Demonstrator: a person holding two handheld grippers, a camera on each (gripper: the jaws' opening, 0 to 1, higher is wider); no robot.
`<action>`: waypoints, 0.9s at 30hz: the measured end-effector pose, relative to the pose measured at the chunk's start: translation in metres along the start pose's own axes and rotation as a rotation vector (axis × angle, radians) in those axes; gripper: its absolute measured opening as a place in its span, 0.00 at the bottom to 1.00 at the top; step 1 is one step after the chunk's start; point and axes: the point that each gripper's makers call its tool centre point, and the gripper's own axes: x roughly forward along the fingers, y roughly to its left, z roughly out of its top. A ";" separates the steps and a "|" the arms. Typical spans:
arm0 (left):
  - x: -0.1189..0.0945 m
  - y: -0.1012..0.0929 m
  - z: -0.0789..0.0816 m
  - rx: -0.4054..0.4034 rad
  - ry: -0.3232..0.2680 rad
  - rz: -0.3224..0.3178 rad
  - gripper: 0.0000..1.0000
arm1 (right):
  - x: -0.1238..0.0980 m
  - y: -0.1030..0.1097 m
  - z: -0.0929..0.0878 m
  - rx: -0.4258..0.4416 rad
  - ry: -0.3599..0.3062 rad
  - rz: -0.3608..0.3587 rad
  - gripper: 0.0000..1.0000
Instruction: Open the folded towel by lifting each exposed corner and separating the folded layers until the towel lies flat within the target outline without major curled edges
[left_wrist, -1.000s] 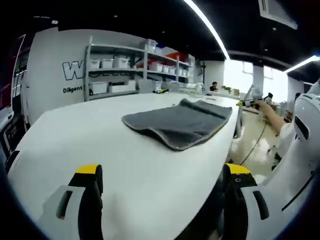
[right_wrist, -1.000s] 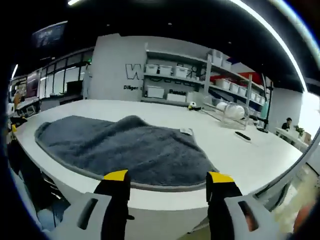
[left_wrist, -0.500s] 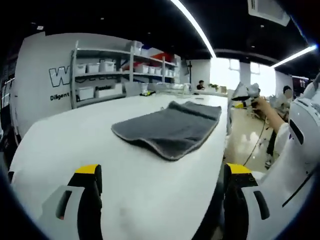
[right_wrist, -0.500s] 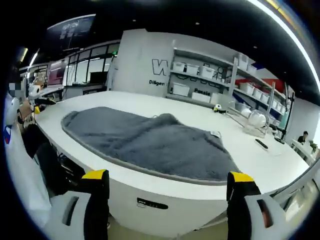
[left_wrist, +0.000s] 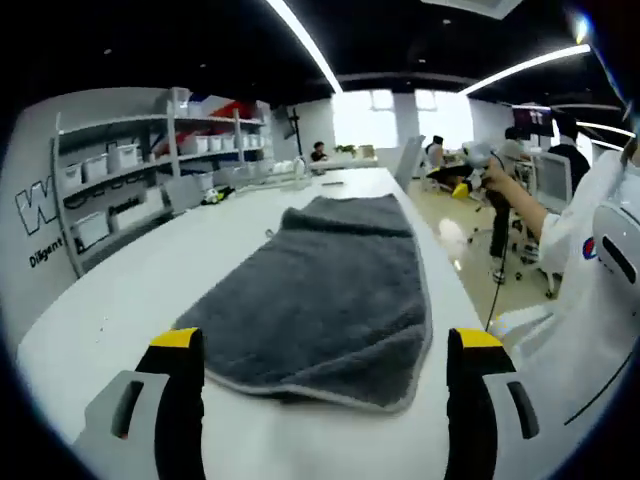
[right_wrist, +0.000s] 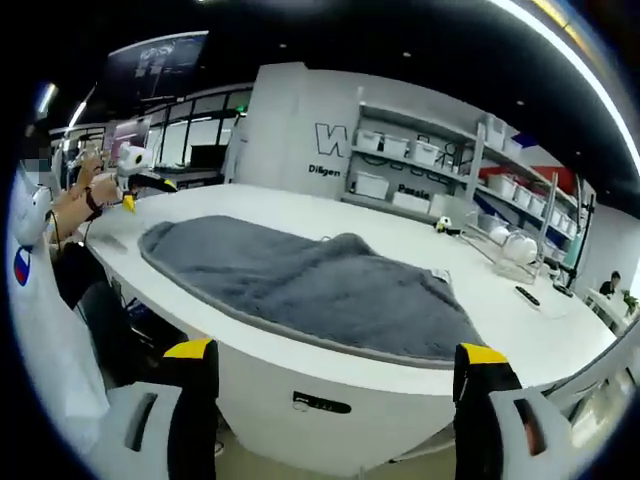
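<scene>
Left gripper (left_wrist: 325, 370), jaws spread and empty, has swung in from a far oblique stance over the last second, so the folded grey towel (left_wrist: 325, 290) now sits directly ahead at 12 o'clock; its near hem is within reach. Its long axis runs 6 to 12 along the white table (left_wrist: 110, 330). Right gripper (right_wrist: 335, 390), also spread and empty, has backed off the table edge; towel (right_wrist: 320, 290) lies broadside, 9 to 3.

Grey fingers (left_wrist: 180, 400), yellow tips; person's white sleeve (left_wrist: 590, 250), small round badge.
</scene>
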 end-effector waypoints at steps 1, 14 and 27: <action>0.011 0.005 0.000 -0.007 0.011 -0.019 0.99 | -0.002 -0.002 -0.001 0.001 0.006 -0.006 0.99; 0.118 0.026 -0.019 -0.012 0.080 -0.133 0.86 | -0.016 -0.014 -0.021 0.052 0.056 -0.063 0.99; 0.058 0.045 -0.068 -0.024 -0.050 -0.102 0.60 | 0.004 -0.001 -0.014 0.052 0.066 -0.022 0.99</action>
